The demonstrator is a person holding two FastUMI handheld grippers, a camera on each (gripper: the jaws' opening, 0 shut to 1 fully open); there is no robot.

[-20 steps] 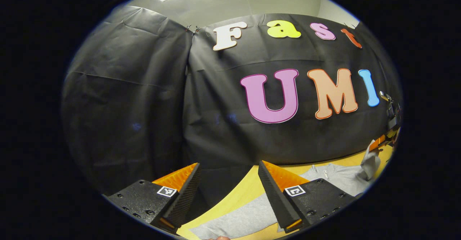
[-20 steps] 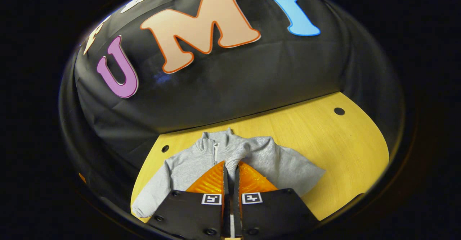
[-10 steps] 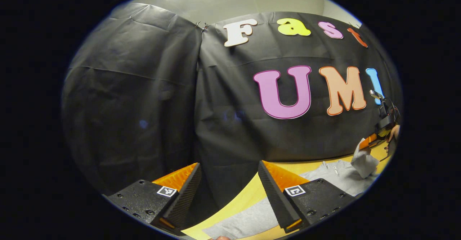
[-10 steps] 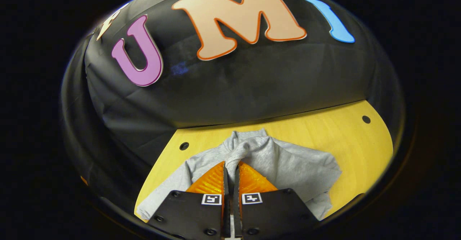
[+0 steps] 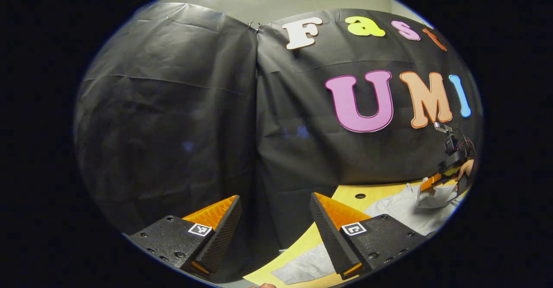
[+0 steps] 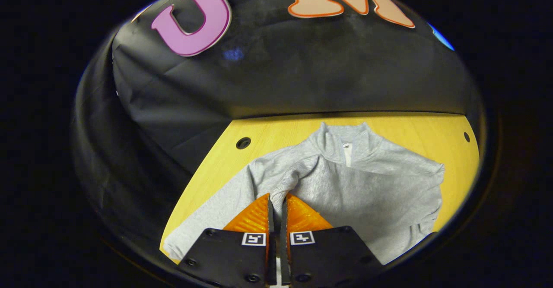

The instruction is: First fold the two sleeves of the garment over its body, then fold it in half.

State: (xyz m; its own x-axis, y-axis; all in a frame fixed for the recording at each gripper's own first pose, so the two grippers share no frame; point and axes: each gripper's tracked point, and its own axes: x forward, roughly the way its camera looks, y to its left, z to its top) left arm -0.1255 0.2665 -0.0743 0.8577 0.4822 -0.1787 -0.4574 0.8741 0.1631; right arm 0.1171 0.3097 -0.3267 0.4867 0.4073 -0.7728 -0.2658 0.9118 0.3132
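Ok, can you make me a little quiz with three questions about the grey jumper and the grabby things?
1. Where does the grey garment lie?
A. on the yellow wooden table
B. on the floor
C. on a chair

2. How many round holes show in the table in the right gripper view?
A. none
B. two
C. five

3. What is the right gripper doing?
A. standing wide open
B. pinching a sleeve
C. holding a cup

Answers: 1 A, wood shows all around it. 2 B, one near each far corner. 3 B, its fingers are closed on grey cloth, while the left gripper gapes open.

Garment: soft matt grey knit cloth. Table: smooth wood. Wall: matt cloth.
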